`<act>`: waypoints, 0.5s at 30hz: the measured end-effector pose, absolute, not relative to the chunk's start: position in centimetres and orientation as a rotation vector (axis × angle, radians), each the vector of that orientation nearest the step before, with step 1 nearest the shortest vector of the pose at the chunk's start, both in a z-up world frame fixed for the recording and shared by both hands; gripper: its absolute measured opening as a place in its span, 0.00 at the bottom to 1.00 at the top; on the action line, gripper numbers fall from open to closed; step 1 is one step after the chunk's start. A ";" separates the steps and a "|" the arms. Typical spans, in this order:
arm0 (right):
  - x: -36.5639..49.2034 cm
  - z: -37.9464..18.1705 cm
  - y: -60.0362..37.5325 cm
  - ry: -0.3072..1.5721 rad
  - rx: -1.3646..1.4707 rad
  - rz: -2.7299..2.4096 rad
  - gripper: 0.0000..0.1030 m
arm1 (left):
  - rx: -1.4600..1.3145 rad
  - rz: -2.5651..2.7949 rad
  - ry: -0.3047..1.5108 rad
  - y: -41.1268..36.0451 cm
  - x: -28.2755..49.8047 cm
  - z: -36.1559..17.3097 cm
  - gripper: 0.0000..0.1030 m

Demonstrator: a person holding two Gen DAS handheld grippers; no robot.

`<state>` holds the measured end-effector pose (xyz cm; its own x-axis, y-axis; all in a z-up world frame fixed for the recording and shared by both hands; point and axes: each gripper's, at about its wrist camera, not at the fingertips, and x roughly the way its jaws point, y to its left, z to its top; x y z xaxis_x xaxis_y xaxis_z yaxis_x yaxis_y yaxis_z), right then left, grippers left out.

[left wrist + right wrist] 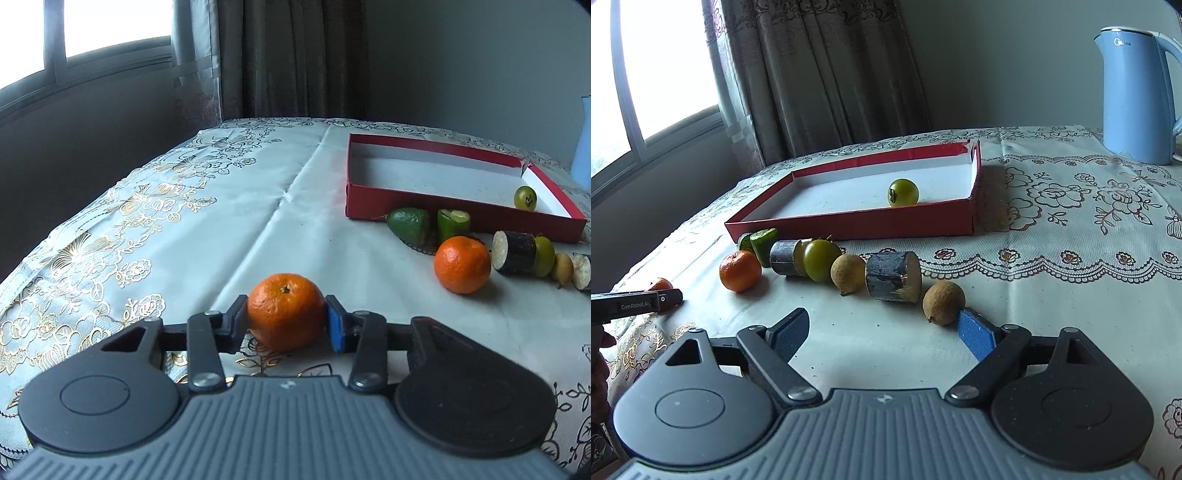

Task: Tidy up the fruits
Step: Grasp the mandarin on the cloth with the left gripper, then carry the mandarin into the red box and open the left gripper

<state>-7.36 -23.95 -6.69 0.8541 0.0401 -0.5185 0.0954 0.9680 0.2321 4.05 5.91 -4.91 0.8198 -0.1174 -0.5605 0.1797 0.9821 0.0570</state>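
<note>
My left gripper (286,317) is shut on a mandarin (286,310) that rests on the tablecloth near the front. A second mandarin (462,264) lies to the right, and also shows in the right wrist view (740,270). A red box (849,223) holds one green tomato (903,192). In front of the box lie green fruit pieces (764,242), two dark cut sugarcane pieces (894,277), a green tomato (820,259) and two brown longans (943,302). My right gripper (882,332) is open and empty, with its right finger beside the nearest longan.
A blue kettle (1137,96) stands at the back right of the table. Curtains and a window are behind the table. The left gripper's body (635,301) shows at the left edge of the right wrist view. The table's left edge drops off.
</note>
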 end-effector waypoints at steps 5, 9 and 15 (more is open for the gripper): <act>-7.3 -6.7 -24.0 0.552 0.253 -0.030 0.85 | 0.091 -0.150 0.598 6.1 3.9 -4.7 0.39; -7.3 -6.7 -24.0 0.551 0.253 -0.030 0.85 | 0.067 -0.165 0.602 5.9 3.3 -4.0 0.38; -7.3 -6.7 -24.0 0.551 0.255 -0.030 0.86 | 0.082 -0.216 0.533 4.0 1.4 -1.1 0.38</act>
